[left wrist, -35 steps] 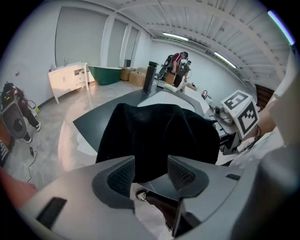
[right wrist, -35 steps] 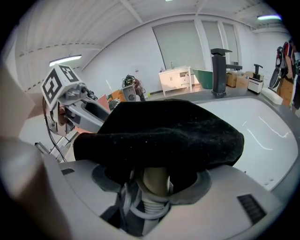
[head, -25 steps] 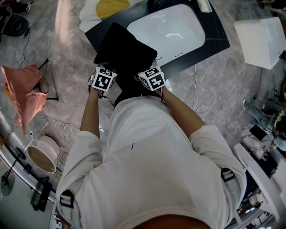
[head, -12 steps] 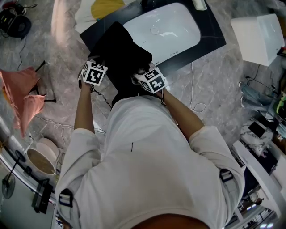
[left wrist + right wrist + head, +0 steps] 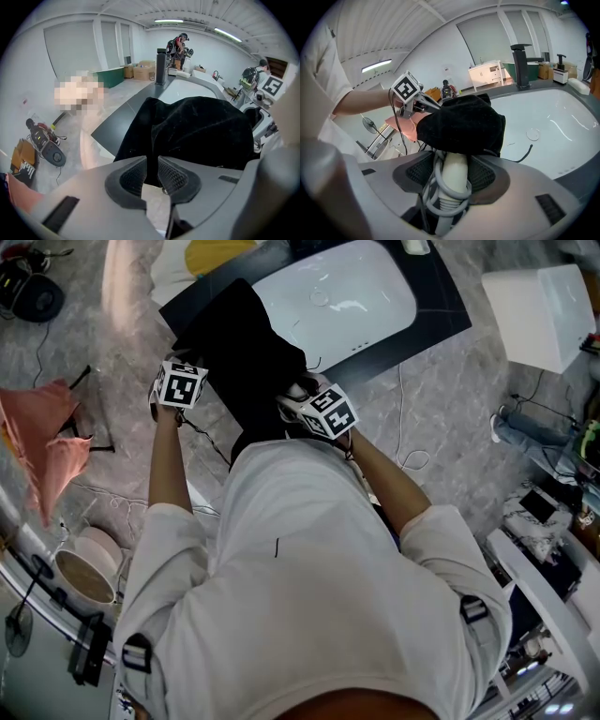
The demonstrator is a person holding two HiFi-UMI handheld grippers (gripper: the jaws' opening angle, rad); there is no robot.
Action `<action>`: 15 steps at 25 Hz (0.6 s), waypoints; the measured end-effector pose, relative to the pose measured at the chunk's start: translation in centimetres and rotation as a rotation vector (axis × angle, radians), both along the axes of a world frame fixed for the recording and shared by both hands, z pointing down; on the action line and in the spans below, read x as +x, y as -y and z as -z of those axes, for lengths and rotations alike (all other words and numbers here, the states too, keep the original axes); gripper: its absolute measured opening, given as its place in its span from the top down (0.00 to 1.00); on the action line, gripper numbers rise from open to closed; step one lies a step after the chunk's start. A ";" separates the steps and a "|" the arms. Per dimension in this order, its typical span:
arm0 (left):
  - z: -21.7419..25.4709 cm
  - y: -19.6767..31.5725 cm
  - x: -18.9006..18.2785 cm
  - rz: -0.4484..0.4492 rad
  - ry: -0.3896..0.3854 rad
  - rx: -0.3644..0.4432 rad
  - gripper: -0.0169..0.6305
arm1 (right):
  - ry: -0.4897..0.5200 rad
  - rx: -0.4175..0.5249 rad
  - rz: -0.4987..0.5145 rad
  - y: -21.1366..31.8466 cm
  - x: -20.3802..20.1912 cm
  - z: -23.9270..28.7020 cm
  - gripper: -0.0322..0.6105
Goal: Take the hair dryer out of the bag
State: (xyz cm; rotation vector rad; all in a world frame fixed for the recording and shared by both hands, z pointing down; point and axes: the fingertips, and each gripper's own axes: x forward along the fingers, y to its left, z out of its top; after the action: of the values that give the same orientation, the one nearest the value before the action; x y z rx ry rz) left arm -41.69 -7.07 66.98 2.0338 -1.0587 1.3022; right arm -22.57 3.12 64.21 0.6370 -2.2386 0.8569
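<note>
A mock bathroom set up inside a big workshop hall: a white basin (image 5: 347,296) sunk in a dark counter (image 5: 445,310) with a black faucet (image 5: 521,63), standing on a marble-look floor (image 5: 459,418) strewn with cables (image 5: 412,463). Around it are cardboard boxes (image 5: 140,71), a fan (image 5: 369,123) and ceiling strip lights (image 5: 168,20) — and another person (image 5: 178,47) with gear at the far end.
</note>
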 end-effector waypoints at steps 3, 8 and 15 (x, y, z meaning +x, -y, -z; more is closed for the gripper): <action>-0.2 -0.1 0.0 0.027 0.006 0.000 0.84 | 0.011 -0.002 0.019 -0.3 0.2 0.2 0.60; 0.0 -0.3 0.7 0.073 -0.040 0.006 0.84 | -0.003 0.009 0.030 -0.2 0.4 -0.2 0.60; 5.7 -3.3 2.9 -0.054 -0.113 0.009 0.58 | -0.029 0.024 0.040 -0.1 0.5 -1.0 0.60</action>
State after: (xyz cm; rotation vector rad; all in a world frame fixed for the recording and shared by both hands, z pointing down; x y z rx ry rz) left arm -38.78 -3.72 61.31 2.1291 -0.9659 1.1950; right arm -22.12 3.19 65.18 0.6098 -2.2310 0.7973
